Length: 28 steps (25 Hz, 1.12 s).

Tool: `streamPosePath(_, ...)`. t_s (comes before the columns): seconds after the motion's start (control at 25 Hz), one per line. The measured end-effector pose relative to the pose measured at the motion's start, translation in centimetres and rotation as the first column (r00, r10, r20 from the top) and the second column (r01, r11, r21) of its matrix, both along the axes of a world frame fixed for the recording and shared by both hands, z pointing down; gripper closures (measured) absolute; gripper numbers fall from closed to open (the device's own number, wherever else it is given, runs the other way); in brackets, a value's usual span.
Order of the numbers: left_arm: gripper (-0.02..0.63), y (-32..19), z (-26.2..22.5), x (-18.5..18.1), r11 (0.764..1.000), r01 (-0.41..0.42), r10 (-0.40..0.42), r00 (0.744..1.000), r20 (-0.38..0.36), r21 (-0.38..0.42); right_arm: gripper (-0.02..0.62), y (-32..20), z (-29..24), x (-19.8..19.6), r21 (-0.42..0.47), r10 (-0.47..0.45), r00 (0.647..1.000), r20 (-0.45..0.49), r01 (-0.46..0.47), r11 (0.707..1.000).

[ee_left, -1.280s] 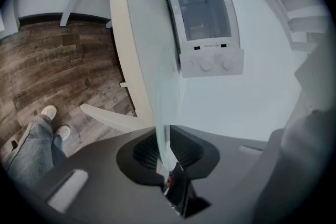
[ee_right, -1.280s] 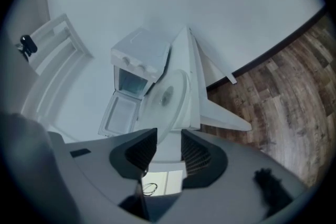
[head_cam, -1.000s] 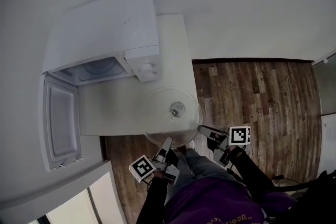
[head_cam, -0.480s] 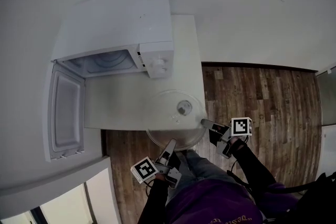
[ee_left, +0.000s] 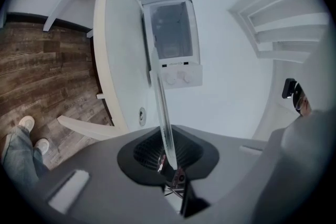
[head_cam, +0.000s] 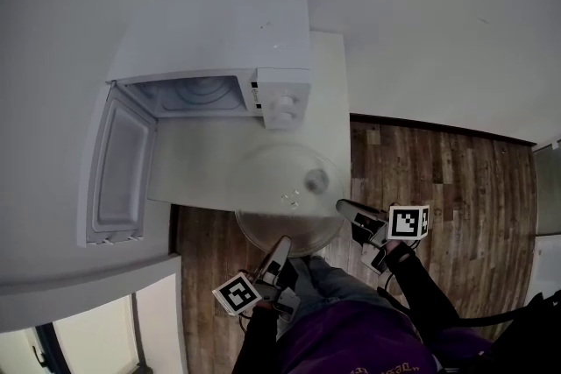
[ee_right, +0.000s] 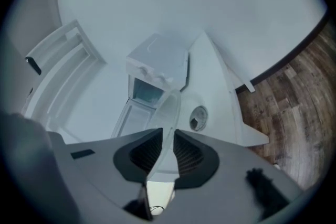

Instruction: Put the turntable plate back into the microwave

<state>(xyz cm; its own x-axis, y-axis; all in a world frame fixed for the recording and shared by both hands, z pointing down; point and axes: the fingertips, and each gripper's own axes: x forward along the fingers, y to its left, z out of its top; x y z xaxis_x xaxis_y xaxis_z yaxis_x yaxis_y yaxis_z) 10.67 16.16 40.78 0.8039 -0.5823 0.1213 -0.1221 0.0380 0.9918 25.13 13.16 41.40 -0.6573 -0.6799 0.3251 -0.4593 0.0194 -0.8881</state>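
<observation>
The clear glass turntable plate point(head_cam: 279, 188) hangs over the front edge of the white table point(head_cam: 188, 175), held at its near rim from two sides. My left gripper point(head_cam: 282, 244) is shut on the front rim, and the plate point(ee_left: 160, 107) runs edge-on out of its jaws point(ee_left: 168, 153). At the right rim, my right gripper point(head_cam: 341, 207) has just been closing, and the rim point(ee_right: 169, 107) now sits pinched between its pads point(ee_right: 166, 153). The white microwave point(head_cam: 219, 31) stands at the back left with its cavity point(head_cam: 197, 94) showing.
The microwave door point(head_cam: 118, 171) is swung wide to the left, over the table's left end. A small round hub piece point(ee_right: 198, 117) lies on the table near the right edge. The floor point(head_cam: 438, 179) to the right is wood planks, and the person's legs are below the plate.
The right jaws went from wide open beside the rim to closed on it. The plate has lifted off the table and shifted a little toward the person, with both grippers rising.
</observation>
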Motion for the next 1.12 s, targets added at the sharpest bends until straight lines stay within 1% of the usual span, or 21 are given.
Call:
streamPosePath(0.16, 0.563, -0.9, -2.4, -1.9, 0.994, 0.049, -0.051, 0.998, 0.021, 0.097, 0.526, -1.3, -2.8, -1.8, 0.086, -0.03, 0.999, -0.035, 0.033, 0.996)
streamPosePath(0.24, 0.563, -1.3, -3.5, -3.0, 0.988, 0.088, -0.092, 0.996, 0.022, 0.129, 0.526, -2.0, -4.0, -3.0, 0.126, -0.049, 0.998, -0.043, 0.054, 0.99)
streamPosePath(0.36, 0.565, -1.8, -4.7, -4.5, 0.974, 0.159, -0.164, 0.986, 0.019, 0.16, 0.525, -3.1, -5.3, -4.7, 0.172, -0.089, 0.994, -0.058, 0.098, 0.98)
streamPosePath(0.48, 0.563, -2.1, -5.4, -5.8, 0.959, 0.216, -0.227, 0.973, 0.038, 0.185, 0.52, -4.0, -6.1, -6.1, 0.205, -0.128, 0.988, -0.091, 0.145, 0.968)
streamPosePath(0.6, 0.561, -2.3, -5.9, -6.8, 0.942, 0.26, -0.276, 0.96, 0.053, 0.212, 0.518, -4.5, -6.5, -7.3, 0.222, -0.151, 0.983, -0.104, 0.171, 0.96)
streamPosePath(0.72, 0.56, -2.9, -6.3, -7.7, 0.923, 0.297, -0.318, 0.947, 0.05, 0.245, 0.515, -5.2, -6.7, -8.3, 0.244, -0.172, 0.978, -0.121, 0.197, 0.949)
streamPosePath(0.8, 0.56, -3.3, -6.3, -8.6, 0.912, 0.325, -0.347, 0.937, 0.046, 0.251, 0.514, -6.0, -6.8, -9.2, 0.256, -0.181, 0.974, -0.138, 0.212, 0.943)
streamPosePath(0.92, 0.561, -3.7, -6.0, -10.4, 0.897, 0.375, -0.392, 0.92, 0.029, 0.234, 0.512, -6.8, -6.8, -11.1, 0.262, -0.191, 0.967, -0.171, 0.231, 0.937)
streamPosePath(1.12, 0.561, -6.1, -5.8, -13.3, 0.876, 0.426, -0.435, 0.901, -0.011, 0.227, 0.508, -9.3, -6.7, -14.2, 0.279, -0.18, 0.957, -0.228, 0.242, 0.929)
